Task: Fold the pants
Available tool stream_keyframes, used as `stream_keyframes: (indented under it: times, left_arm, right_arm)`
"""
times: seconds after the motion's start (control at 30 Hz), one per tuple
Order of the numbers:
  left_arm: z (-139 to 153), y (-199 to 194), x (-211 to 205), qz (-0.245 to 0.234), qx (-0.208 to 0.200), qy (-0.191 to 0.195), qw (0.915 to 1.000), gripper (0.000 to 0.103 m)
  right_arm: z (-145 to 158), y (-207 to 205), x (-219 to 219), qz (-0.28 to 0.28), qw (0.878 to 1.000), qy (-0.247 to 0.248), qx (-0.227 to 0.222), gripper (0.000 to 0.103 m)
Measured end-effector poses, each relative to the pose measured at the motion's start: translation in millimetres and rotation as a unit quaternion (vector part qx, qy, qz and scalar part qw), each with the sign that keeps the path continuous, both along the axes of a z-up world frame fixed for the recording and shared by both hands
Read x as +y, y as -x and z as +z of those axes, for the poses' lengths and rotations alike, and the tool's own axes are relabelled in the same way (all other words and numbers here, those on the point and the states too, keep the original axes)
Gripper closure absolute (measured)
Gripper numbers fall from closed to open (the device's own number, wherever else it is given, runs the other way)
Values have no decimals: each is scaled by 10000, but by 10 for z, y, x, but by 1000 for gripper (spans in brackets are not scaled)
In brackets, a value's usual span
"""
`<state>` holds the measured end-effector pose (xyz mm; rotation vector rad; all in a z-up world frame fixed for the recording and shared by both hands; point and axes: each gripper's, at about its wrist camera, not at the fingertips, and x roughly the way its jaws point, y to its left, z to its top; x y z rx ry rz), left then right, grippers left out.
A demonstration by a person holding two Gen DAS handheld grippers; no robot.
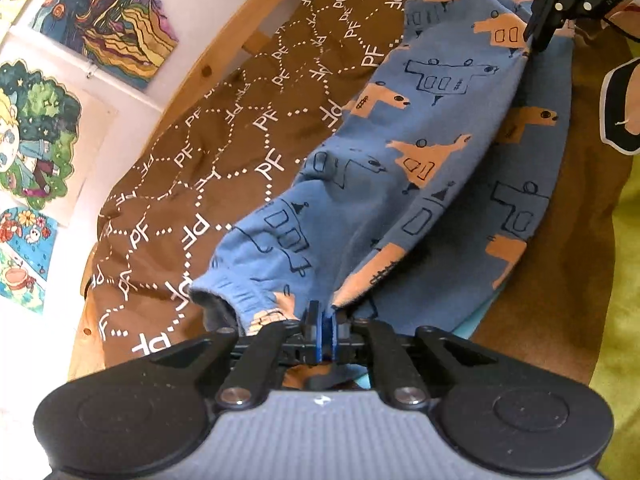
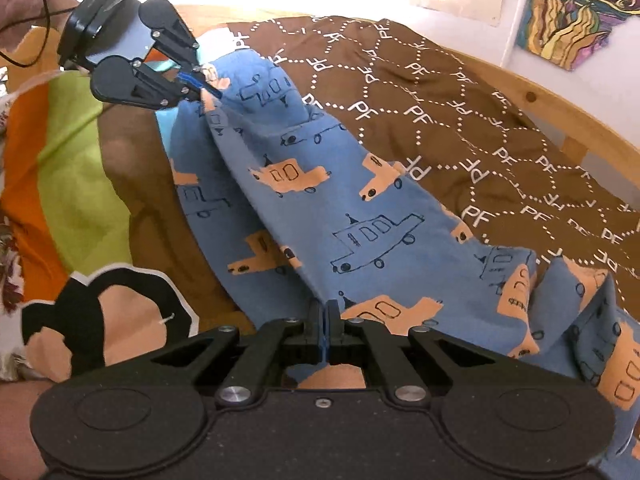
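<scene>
Left hand-held gripper pinching pants cuff, right hand-held gripper pinching waist

Here's the bed, pale wooden frame running along the wall side. Over it spreads a brown cover printed with dotted white hexagons and "PF" letters, a little rumpled. Blue pants with orange and outlined vehicles lie stretched across that cover. Beside them sits bedding in green and orange stripes, and a black-and-peach patch nearer us.
</scene>
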<state>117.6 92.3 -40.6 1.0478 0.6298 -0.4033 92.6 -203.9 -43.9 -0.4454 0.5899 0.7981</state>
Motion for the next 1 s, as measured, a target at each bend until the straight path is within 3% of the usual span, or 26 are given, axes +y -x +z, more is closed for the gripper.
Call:
stream_keyframes:
  times: [0.07, 0.2, 0.27, 0.4, 0.6, 0.63, 0.67, 0.73, 0.77, 0.83, 1.0]
  left_arm:
    - [-10, 1, 7, 34, -18, 9, 10000, 94]
    - [-17, 11, -1, 77, -52, -11, 10000, 89]
    - [-13, 41, -7, 61, -100, -44, 9999, 82]
    - [11, 125, -18, -41, -136, -70, 9999, 69]
    - [-11, 138, -27, -61, -165, -169, 9997, 69]
    - [-18, 139, -32, -82, -183, -225, 9995, 71]
    - [-32, 141, -41, -106, -230, -325, 9991, 79]
    - [-46, 136, -34, -94, -384, -427, 9983, 97]
    - [-44, 127, -31, -76, -386, -426, 9983, 100]
    - [-30, 120, -29, -53, -443, -378, 9983, 101]
    - [29, 203, -19, -262, -558, -518, 9968, 101]
  right_arm:
    - [-18, 22, -5, -83, 9999, -19, -92, 91]
    - [-38, 46, 18, -58, 9994, 125, -309, 83]
    - [-42, 58, 31, -80, 9990, 180, -407, 70]
    - [-45, 83, 48, -17, 9984, 255, -508, 59]
    - [-65, 93, 57, 21, 9985, 270, -485, 53]
    - [-66, 91, 57, 18, 9984, 271, -489, 53]
    - [-69, 87, 56, 14, 9984, 267, -490, 53]
    - [-75, 81, 56, -2, 9985, 245, -490, 59]
    - [-80, 88, 53, -17, 9984, 219, -517, 78]
    - [-98, 89, 63, -56, 9983, 202, -543, 102]
    - [-63, 121, 47, 50, 9988, 126, -470, 103]
